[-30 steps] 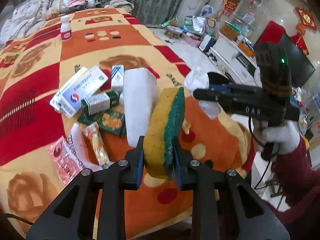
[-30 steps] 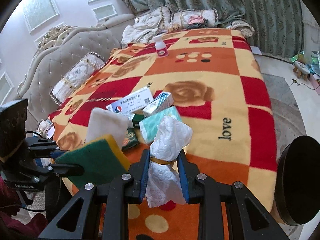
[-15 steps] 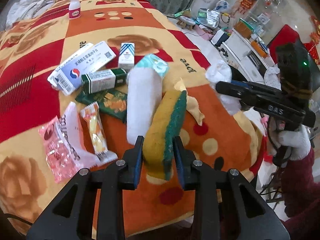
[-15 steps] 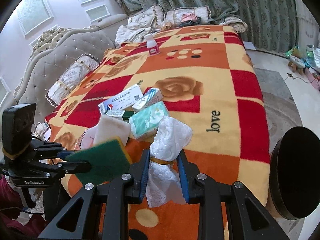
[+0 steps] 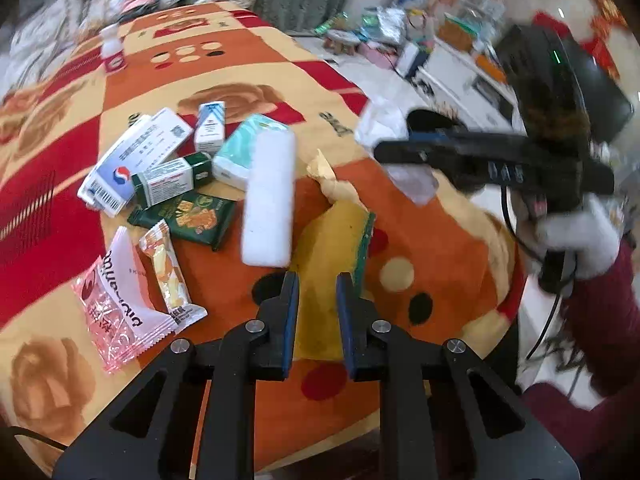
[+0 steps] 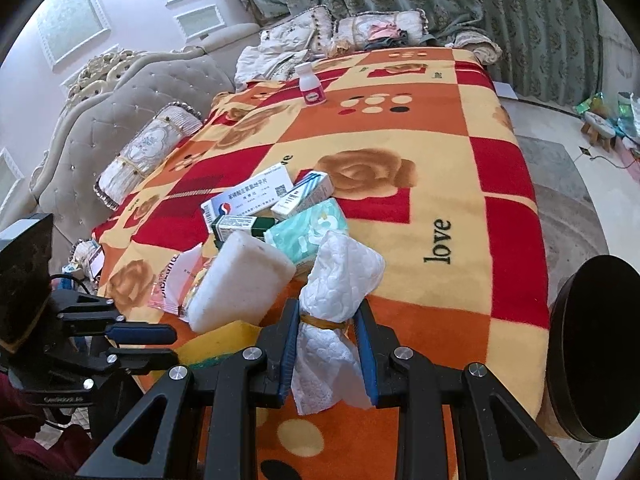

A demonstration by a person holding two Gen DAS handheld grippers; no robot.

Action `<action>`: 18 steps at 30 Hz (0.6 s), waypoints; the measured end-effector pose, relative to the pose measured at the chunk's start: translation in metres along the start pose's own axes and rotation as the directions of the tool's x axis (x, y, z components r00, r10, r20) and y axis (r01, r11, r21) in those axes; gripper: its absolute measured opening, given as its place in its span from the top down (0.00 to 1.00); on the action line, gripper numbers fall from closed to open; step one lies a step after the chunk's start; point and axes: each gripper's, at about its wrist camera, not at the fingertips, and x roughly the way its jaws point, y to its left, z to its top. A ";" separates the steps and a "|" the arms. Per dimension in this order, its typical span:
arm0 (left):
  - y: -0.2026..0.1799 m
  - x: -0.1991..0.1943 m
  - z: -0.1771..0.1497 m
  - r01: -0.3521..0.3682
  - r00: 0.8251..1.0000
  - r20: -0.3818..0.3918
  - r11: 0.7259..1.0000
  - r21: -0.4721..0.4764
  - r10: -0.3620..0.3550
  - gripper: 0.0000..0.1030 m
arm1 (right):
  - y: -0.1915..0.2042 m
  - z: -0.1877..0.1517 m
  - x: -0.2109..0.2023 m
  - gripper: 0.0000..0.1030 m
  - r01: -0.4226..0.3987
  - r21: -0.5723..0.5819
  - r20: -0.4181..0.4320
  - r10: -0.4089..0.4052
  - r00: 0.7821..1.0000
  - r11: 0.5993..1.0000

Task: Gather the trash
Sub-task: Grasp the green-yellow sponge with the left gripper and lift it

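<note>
At the bottom centre of the left wrist frame, we see the left gripper (image 5: 317, 280) with its fingers narrowly parted around the near end of the yellow sponge with a green scouring face (image 5: 332, 240). The sponge lies between the blue pads and rests on the orange patterned blanket (image 5: 432, 240); we cannot tell whether the pads press it. Just beyond, at frame centre, lies a white foam block (image 5: 270, 200), then a dark green snack packet (image 5: 188, 220) and a teal tissue pack (image 5: 240, 152).

At the bottom centre of the right wrist frame, the right gripper (image 6: 326, 312) clamps a crumpled white paper towel bound by a rubber band (image 6: 340, 280) at its banded waist, raised above the blanket. At the upper centre stands a small white bottle with a pink label (image 6: 311, 84).
</note>
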 end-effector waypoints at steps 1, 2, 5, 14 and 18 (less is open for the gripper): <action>-0.002 0.002 -0.001 -0.001 1.000 -0.004 1.000 0.012 0.001 0.82 | -0.001 0.000 0.000 0.75 0.001 0.005 -0.001 -0.001 1.000 1.000; -0.003 0.003 -0.002 0.004 1.000 -0.012 1.000 0.019 -0.004 0.81 | -0.001 -0.001 0.001 0.75 -0.002 0.009 -0.001 0.002 1.000 1.000; -0.008 0.011 -0.005 0.013 0.999 -0.040 1.000 0.029 -0.011 0.55 | 0.000 -0.002 0.003 0.75 -0.011 0.009 -0.010 0.011 1.000 1.000; -0.016 0.035 -0.011 0.014 0.996 -0.086 0.999 0.028 -0.012 0.40 | 0.006 -0.004 0.009 0.75 -0.021 -0.004 -0.025 0.021 0.999 1.000; -0.019 0.056 -0.016 0.031 0.990 -0.135 0.999 0.019 -0.028 0.37 | 0.001 -0.004 0.005 0.75 -0.009 0.004 -0.019 0.009 1.000 1.000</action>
